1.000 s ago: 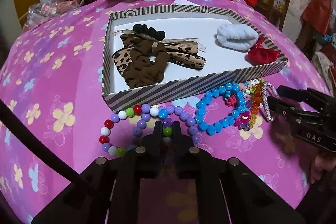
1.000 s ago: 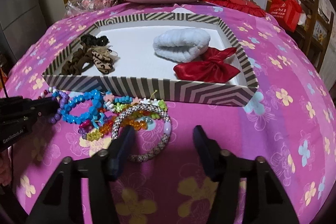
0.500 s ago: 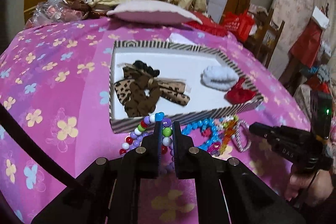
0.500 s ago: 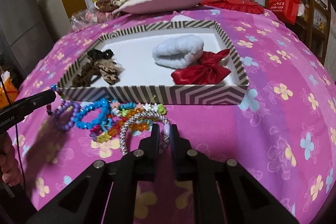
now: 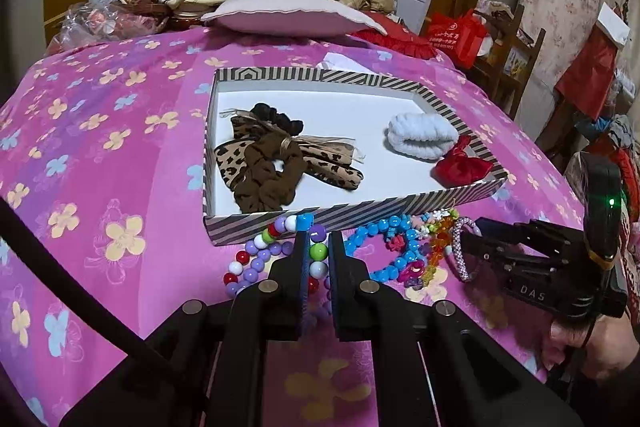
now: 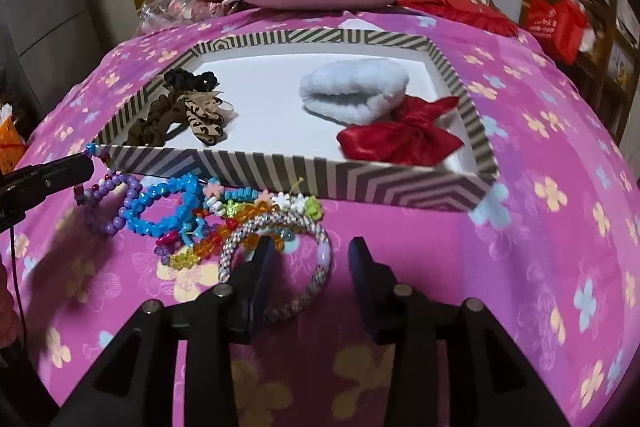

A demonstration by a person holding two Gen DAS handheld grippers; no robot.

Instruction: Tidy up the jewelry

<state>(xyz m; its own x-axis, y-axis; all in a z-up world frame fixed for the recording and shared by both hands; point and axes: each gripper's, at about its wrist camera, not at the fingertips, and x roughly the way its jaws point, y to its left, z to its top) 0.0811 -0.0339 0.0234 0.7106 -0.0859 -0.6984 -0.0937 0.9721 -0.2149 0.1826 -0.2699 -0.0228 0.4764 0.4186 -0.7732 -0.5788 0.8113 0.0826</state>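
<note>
My left gripper is shut on a multicolour bead bracelet, whose loop hangs down toward the pink bedspread in front of the striped box. Its tip also shows at the left of the right wrist view as the left gripper. My right gripper has its jaws opening over a silver rhinestone bangle. One side of the bangle lies between the fingers, and the pads do not press on it. A blue bead bracelet and an orange crystal bracelet lie tangled beside it.
The box holds a brown scrunchie, leopard bows, a white fluffy scrunchie and a red bow. A purple bead bracelet lies by the box front. A pillow and piled cloth sit behind; a hand holds the right gripper.
The left gripper has risen with the multicolour bracelet, lifting it off the spread. The right gripper went from open to shut at the silver bangle, then parted again.
</note>
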